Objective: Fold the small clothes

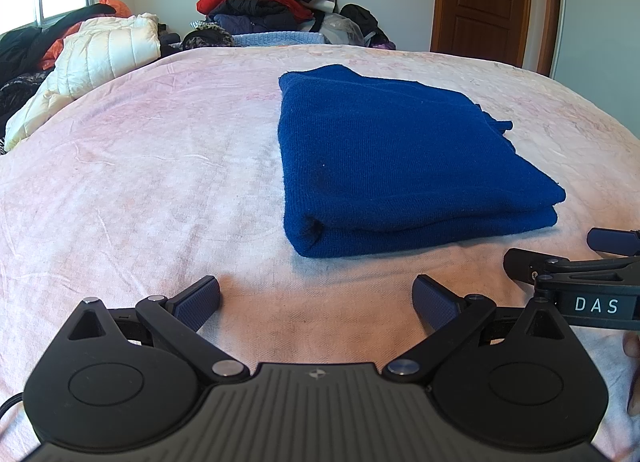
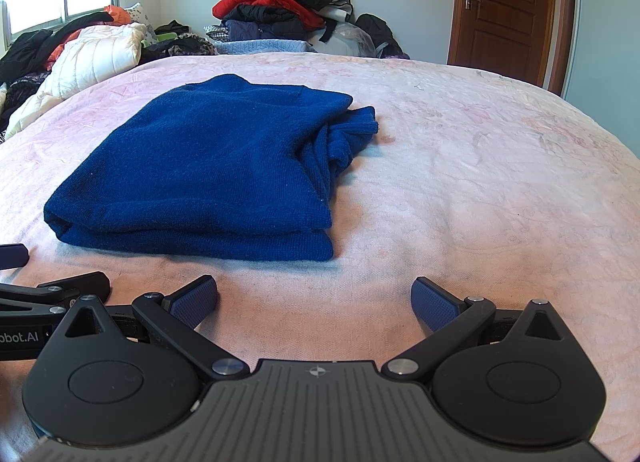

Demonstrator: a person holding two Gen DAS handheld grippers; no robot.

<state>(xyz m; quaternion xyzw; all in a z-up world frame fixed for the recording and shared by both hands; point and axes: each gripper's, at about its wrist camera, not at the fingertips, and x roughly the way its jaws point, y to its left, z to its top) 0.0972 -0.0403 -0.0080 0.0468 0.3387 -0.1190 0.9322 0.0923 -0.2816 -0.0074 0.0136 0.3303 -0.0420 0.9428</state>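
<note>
A dark blue knit garment (image 1: 400, 158) lies folded into a thick rectangle on the pink bedspread (image 1: 140, 182). In the right wrist view the same garment (image 2: 208, 170) shows a bunched sleeve or cuff sticking out at its far right side. My left gripper (image 1: 316, 302) is open, just short of the garment's near edge, with nothing between its fingers. My right gripper (image 2: 314, 302) is open too, near the garment's near right corner, holding nothing. Each gripper appears at the edge of the other's view: the right gripper (image 1: 580, 262) and the left gripper (image 2: 40, 282).
A tall pile of clothes (image 1: 264, 2) with a red jacket rises beyond the bed's far edge. A white quilted jacket (image 1: 96, 62) and dark clothes lie at the far left. A brown door (image 2: 508, 6) stands at the back right. Bare bedspread (image 2: 480, 182) stretches right of the garment.
</note>
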